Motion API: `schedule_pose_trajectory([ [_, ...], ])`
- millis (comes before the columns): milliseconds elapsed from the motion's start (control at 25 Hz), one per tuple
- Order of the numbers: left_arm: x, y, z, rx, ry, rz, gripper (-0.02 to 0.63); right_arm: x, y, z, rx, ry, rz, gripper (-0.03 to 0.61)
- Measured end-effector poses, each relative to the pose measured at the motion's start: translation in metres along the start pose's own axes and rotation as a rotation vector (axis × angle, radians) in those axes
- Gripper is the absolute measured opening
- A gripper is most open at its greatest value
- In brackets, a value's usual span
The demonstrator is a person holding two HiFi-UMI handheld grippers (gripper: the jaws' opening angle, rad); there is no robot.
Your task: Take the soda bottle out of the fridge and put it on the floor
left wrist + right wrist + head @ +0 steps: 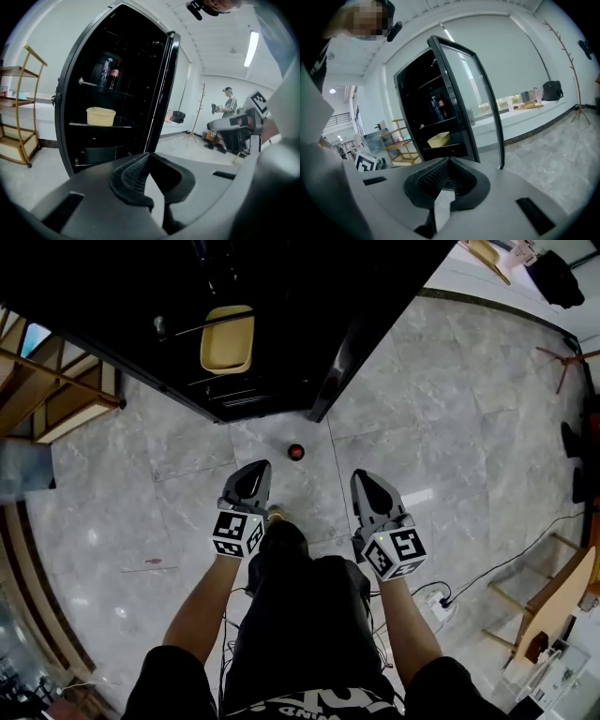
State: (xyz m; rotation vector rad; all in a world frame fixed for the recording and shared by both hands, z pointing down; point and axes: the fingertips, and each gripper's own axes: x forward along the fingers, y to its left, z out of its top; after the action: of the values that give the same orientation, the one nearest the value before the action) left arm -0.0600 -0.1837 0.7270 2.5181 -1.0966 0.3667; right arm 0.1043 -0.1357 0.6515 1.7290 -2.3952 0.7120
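**Two shut, empty grippers facing an open fridge, soda bottle on the floor**

Seen from above, a person in dark clothes stands facing a tall black fridge (309,296) and holds out both bare forearms toward it. Each hand holds a grey gripper with a cube of square markers at its back.

The left gripper (253,474) points at the fridge. Its jaws are closed tip to tip, with nothing between them. The right gripper (367,482) is level with it, slightly further from the fridge's open front. Its jaws also meet at the tips and hold nothing.

Between the grippers and the fridge, the soda bottle (296,452) stands on the grey marble floor (450,409). It shows from above as a small dark round shape with a red cap. It is just outside the fridge's open front, near the foot of the door, and touches neither gripper.

The fridge door (161,93) is swung wide open on the fridge's right side. Inside, a pale yellow tub (227,338) sits on a middle shelf. On the shelf above it, two bottles (108,72) stand upright side by side.

To the left of the fridge is a wooden shelf rack (70,413). Far beyond the fridge's open door, a bare coat stand (202,110) rises by the back wall. Another person (229,104) stands further to the right of it.
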Motion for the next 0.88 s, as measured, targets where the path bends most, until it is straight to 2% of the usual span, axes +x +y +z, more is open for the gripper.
schedule_pose_trajectory([
  [200,-0.069,-0.038,0.12,-0.019,0.053,-0.039,0.006,-0.051,0.08,0.098,-0.01,0.085,0.079,0.023],
  [360,-0.111,-0.059,0.193,-0.014,0.09,-0.021,0.006,-0.087,0.118,0.17,-0.007,0.088,0.094,0.023],
  [600,-0.132,-0.081,0.264,-0.015,0.077,-0.006,0.006,-0.11,0.123,0.244,0.008,0.035,0.082,0.023],
  [880,-0.149,-0.108,0.329,0.0,0.027,-0.014,0.006,-0.13,0.112,0.301,-0.025,-0.034,0.097,0.023],
])
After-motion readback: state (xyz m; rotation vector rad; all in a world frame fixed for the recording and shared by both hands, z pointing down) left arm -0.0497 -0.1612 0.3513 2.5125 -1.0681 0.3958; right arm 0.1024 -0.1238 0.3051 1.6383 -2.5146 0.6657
